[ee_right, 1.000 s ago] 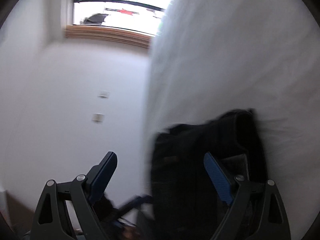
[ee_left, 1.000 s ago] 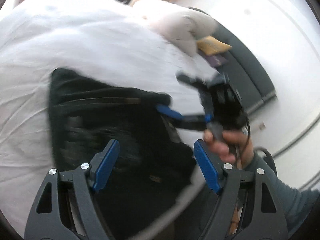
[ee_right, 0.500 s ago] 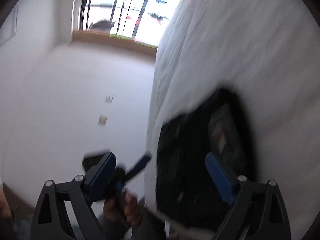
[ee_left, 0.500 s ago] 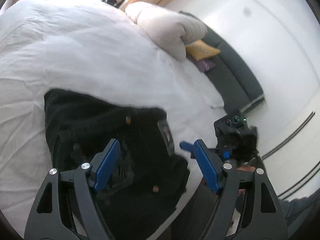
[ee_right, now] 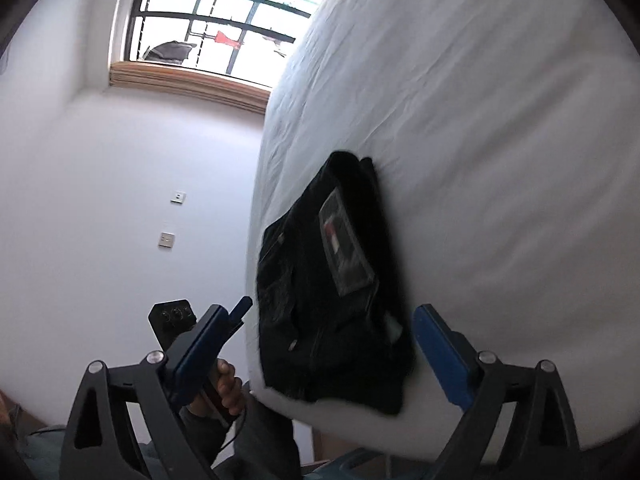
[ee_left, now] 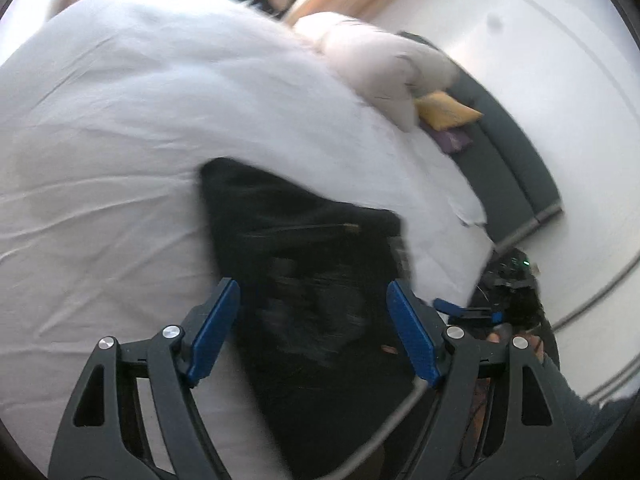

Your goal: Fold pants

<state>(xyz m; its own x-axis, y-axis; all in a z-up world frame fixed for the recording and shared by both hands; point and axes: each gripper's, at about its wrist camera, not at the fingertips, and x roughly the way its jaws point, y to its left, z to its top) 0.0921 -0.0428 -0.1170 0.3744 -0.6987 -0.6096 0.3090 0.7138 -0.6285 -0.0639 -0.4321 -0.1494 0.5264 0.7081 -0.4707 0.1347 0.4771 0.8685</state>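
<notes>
The black pants (ee_left: 312, 264) lie folded in a compact bundle on the white bed (ee_left: 120, 128), near its edge. In the right wrist view the pants (ee_right: 332, 280) show a label patch on top. My left gripper (ee_left: 312, 332) is open and empty, held just above the bundle's near side. My right gripper (ee_right: 332, 352) is open and empty, drawn back from the pants off the bed's edge. The right gripper also shows in the left wrist view (ee_left: 496, 300), off the bed's side and apart from the pants.
Pillows (ee_left: 384, 64) and a yellow cushion (ee_left: 444, 110) lie at the head of the bed, by a dark headboard (ee_left: 508, 160). A window (ee_right: 212, 20) and a white wall with sockets (ee_right: 166, 240) stand beyond the bed's edge.
Both grippers have pulled back from the pants. The right gripper left the bundle and moved off the bed's edge. The pants lie still and folded.
</notes>
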